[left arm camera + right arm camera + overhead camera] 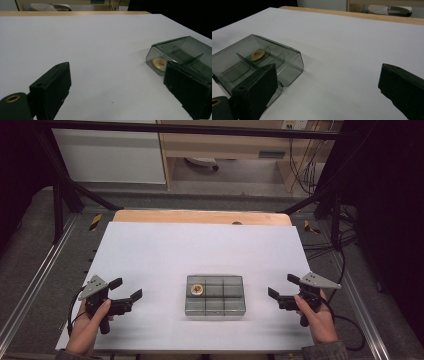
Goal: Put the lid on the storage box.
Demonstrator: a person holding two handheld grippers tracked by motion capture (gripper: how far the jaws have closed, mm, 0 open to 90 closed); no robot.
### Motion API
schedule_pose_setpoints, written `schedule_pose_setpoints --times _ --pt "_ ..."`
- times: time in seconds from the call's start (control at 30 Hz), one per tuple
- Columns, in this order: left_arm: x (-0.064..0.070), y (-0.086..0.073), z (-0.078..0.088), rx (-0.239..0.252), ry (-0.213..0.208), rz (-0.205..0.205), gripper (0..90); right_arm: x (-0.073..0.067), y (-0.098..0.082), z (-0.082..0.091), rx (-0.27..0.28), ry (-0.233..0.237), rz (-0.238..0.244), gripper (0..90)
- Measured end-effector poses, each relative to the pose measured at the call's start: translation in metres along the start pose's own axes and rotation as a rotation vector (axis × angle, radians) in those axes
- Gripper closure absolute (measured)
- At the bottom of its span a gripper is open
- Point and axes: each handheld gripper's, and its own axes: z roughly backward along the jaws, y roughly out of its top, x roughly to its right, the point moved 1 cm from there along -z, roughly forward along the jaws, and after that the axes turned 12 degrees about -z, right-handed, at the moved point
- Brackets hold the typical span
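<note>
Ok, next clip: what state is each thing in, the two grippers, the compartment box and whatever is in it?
Left gripper: open, holding nothing, apart from the box.
Right gripper: open, holding nothing, apart from the box.
Smoky clear compartment box: flat on the white table, closed or open cannot be told.
Round yellow and red piece: lying flat in the box's far left compartment; the other compartments look empty.
</note>
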Motion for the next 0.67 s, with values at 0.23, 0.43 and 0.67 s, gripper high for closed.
schedule_pose_setpoints --times 0.23,0.43,0.67 --pt "-0.002 -0.010 0.005 -0.031 -0.017 -0.011 6.8 0.006 -0.007 0.001 -0.010 -0.018 0.015 2.8" --pt "-0.002 -0.016 0.004 -0.058 -0.023 0.002 6.4 0.015 -0.014 0.001 -0.009 -0.048 0.025 2.6" --pt "0.005 -0.019 -0.004 -0.122 -0.037 -0.026 6.4 0.020 -0.021 -0.006 -0.061 -0.070 0.012 2.6"
